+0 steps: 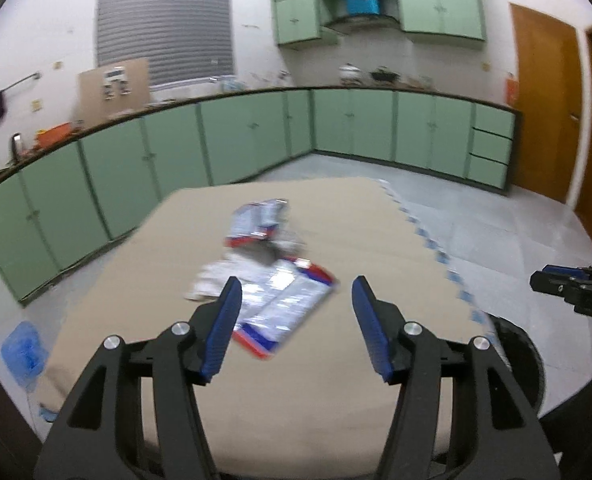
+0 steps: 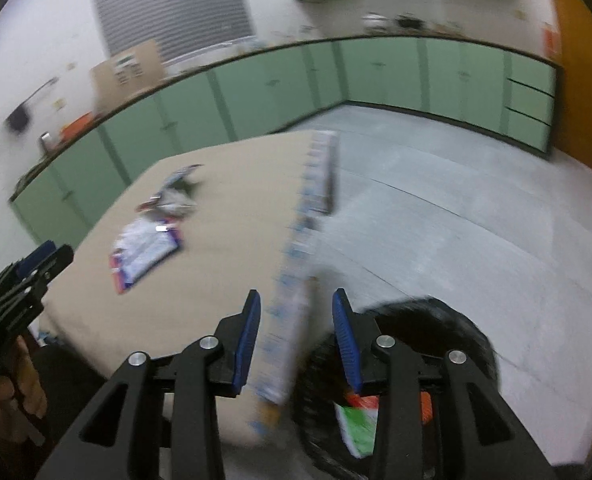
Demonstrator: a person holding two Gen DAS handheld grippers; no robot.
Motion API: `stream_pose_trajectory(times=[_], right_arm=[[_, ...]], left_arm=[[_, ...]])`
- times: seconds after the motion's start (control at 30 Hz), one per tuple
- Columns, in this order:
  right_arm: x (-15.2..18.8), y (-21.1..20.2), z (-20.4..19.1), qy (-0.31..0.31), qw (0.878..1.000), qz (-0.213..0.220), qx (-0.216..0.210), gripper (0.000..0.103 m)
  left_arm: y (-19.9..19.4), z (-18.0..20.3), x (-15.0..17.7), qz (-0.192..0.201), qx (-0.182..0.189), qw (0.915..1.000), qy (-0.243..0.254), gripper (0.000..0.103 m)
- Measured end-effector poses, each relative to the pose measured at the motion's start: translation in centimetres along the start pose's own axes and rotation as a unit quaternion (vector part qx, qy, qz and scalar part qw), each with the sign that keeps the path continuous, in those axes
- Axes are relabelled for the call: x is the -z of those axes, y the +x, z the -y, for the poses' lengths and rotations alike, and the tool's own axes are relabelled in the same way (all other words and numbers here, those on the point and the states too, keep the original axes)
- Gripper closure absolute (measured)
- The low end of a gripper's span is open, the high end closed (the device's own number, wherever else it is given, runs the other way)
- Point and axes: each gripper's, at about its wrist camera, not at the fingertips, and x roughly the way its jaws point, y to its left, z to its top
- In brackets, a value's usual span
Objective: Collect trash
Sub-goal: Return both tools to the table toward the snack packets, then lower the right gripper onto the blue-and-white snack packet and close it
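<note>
Left to right, left wrist view: a crumpled blue plastic scrap (image 1: 21, 350) lies on the grey floor beside the mat's left edge. My left gripper (image 1: 296, 322) hangs over the flat beige floor mat (image 1: 376, 232), its blue-padded jaws standing apart with nothing between them. Beyond its tips lies a loose cluster of flattened silver, red and blue foil wrappers (image 1: 268, 276), uncollected. At the far right edge, my right gripper's black body enters the view, above the dark rim of a round black waste bin (image 1: 524, 344).

Left to right, right wrist view: my hand grips the left tool at the frame's edge; the wrapper cluster sits mid-mat, well apart from both tools. My right gripper (image 2: 298, 340) points down over the mat's blue-printed border strip (image 2: 296, 280), jaws parted and empty; the strip runs behind the gap, not within it.

Progress, judged: some trash is already binned, since a green-and-white packet (image 2: 356, 424) and an orange item show inside the bin. The wrapper cluster remains, and likely the blue scrap.

View comparison: only the right wrist view looks into the bin; only the left shows the blue scrap and the wrappers closely.
</note>
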Motion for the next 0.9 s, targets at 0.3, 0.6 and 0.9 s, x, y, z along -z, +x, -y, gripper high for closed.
stream_pose_trajectory(times=[0.3,0.6,0.9], right_arm=[[-3.8,7.3,-8.3,-0.076,0.995,-0.009,-0.069,0.066],[-5.2,14.6,-11.1,-0.106,0.990,-0.045,-0.085,0.064],[-5.4,19.2,-11.4,-0.105,0.987,-0.076,-0.095,0.062]], left_arm=[[2.6,-4.8,-0.8,0.014,-0.024,0.9994,-0.020,0.047],[6.7,-7.4,-1.3,0.016,-0.019,0.9993,-0.029,0.047],[8.8,-8.6,-0.5,0.005,-0.015,0.9994,-0.029,0.047]])
